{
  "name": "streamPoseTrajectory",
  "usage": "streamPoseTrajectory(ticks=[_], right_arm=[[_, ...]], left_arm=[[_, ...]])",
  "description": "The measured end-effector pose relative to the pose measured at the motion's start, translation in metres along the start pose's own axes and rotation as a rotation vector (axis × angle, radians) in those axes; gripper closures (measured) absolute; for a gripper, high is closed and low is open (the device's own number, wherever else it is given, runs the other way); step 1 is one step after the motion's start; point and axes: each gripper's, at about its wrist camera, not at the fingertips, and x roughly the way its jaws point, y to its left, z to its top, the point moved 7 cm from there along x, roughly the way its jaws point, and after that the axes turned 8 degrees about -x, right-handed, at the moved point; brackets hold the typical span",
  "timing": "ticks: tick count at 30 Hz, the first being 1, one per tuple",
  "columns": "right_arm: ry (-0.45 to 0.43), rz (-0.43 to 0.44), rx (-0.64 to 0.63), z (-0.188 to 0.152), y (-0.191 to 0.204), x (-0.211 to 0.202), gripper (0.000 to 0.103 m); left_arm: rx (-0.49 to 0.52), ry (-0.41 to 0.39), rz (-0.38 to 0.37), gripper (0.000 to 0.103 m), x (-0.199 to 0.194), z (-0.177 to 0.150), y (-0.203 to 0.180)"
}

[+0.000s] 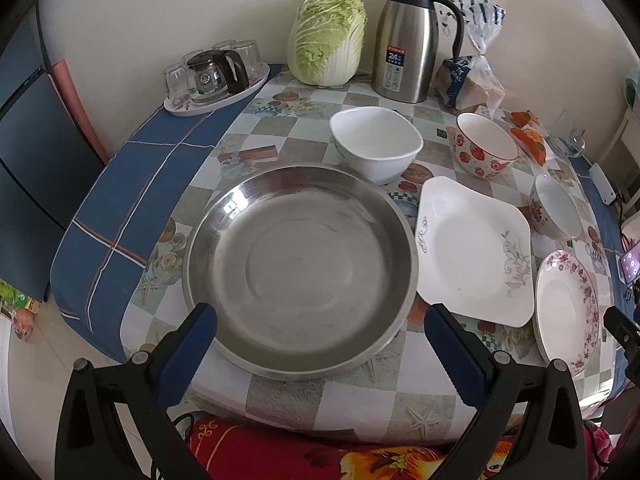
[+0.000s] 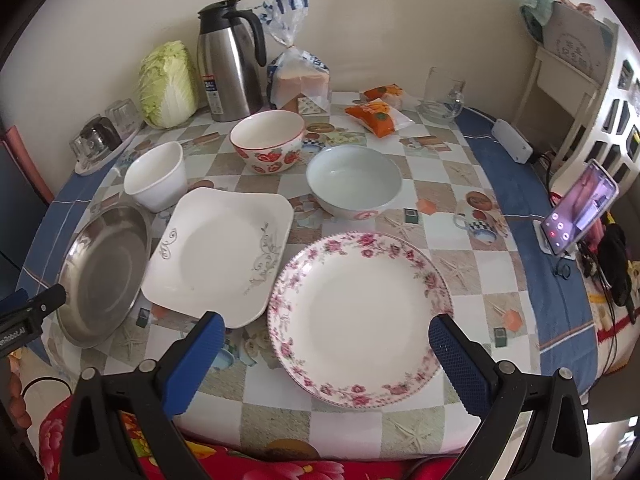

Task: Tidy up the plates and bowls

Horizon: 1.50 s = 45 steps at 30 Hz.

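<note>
Steel plate [image 1: 298,268]: round, shiny metal, at the near left of the table, just ahead of the left gripper [image 1: 320,344]; its rim touches the square plate [image 1: 476,252].
Square plate: white, glossy, grey scrollwork at two corners, lying between the steel plate and the flowered plate [image 2: 360,316].
Flowered plate: round, pink-rose rim, near the table's front edge, just ahead of the right gripper [image 2: 326,356].
Bowls: a white squarish bowl [image 1: 376,144], a strawberry bowl [image 2: 267,140] and a pale bowl [image 2: 354,180] stand apart behind the plates.
Left gripper: blue fingers spread wide, holding nothing.
Right gripper: likewise spread and empty.
Right view only: a phone [image 2: 580,208] on a stand, a glass mug [image 2: 444,96].
Left view only: a tray of glasses [image 1: 216,76] seen in full.
Open room: bare checked tablecloth [image 2: 452,200] right of the flowered plate.
Back edge: cabbage [image 1: 328,38], steel jug [image 1: 408,40], bagged bread [image 2: 300,76].
</note>
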Motion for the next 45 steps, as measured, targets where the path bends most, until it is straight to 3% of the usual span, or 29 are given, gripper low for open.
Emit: streamPoseTrajectory(ticks=[10, 19, 24, 30, 33, 36, 41, 45], right_arm=[[-0.041, 0.074, -0.057, 0.054, 0.041, 0.014, 0.000], [-0.061, 0.163, -0.092, 0.102, 0.094, 0.043, 0.000], [-0.072, 0.211, -0.165, 0.117, 0.132, 0.066, 0.000], [-0.041, 0.297, -0.257, 0.113, 0.175, 0.094, 0.001], [-0.025, 0.354, -0.277, 0.108, 0.193, 0.106, 0.008], [0.006, 0.388, -0.306, 0.101, 0.210, 0.119, 0.026], [0.062, 0.409, -0.341, 0.089, 0.227, 0.139, 0.050], [0.090, 0.419, -0.331, 0.084, 0.231, 0.150, 0.055]], left_arm=[[-0.099, -0.021, -0.016, 0.000, 0.022, 0.032, 0.042], [-0.198, -0.158, 0.017, 0.000, 0.039, 0.067, 0.094], [-0.234, -0.063, -0.020, 0.000, 0.067, 0.068, 0.117], [-0.273, 0.018, 0.028, 0.001, 0.098, 0.053, 0.134], [-0.294, 0.054, 0.012, 0.006, 0.110, 0.045, 0.137], [-0.291, 0.077, 0.015, 0.020, 0.117, 0.039, 0.136], [-0.311, 0.117, 0.004, 0.032, 0.127, 0.029, 0.140], [-0.320, 0.123, -0.002, 0.036, 0.129, 0.029, 0.143]])
